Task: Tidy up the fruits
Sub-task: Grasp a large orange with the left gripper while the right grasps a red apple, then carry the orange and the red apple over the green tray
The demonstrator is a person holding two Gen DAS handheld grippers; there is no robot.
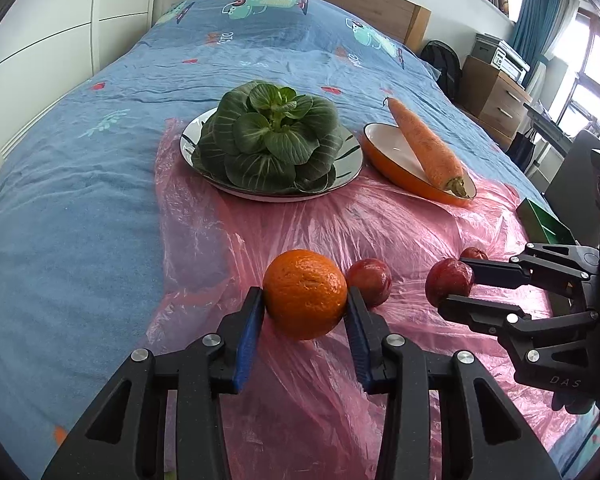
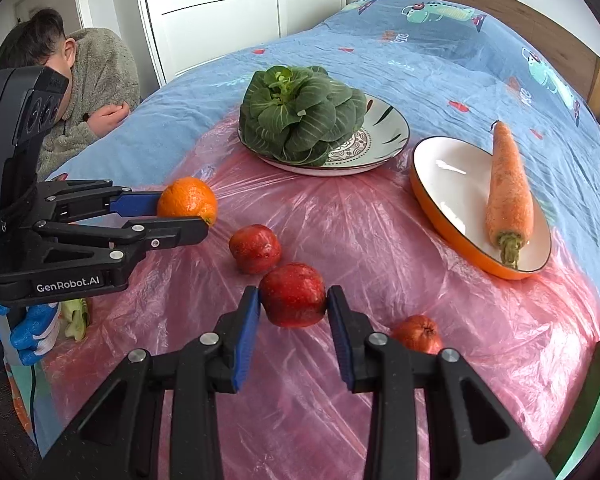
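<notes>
My left gripper [image 1: 305, 300] is shut on an orange [image 1: 305, 294], just above the pink plastic sheet [image 1: 300, 224]. It also shows at the left of the right wrist view [image 2: 180, 212] with the orange [image 2: 188, 200]. My right gripper [image 2: 293, 304] is shut on a red apple [image 2: 293, 300]; in the left wrist view this gripper [image 1: 456, 286] holds the apple [image 1: 449, 282] at the right. A second red apple [image 2: 255, 248] [image 1: 370, 281] lies between the two grippers. A third small red fruit [image 2: 418, 334] [image 1: 474, 254] lies beside the right gripper.
A patterned plate [image 1: 350, 160] bears a leafy green vegetable [image 1: 270, 138]. An orange-rimmed dish [image 1: 384, 144] holds a carrot [image 1: 426, 144]. All rest on a blue bedspread [image 1: 80, 200]. A person in a grey fleece [image 2: 92, 80] leans on the bed's left side. A green box [image 1: 542, 220] lies at right.
</notes>
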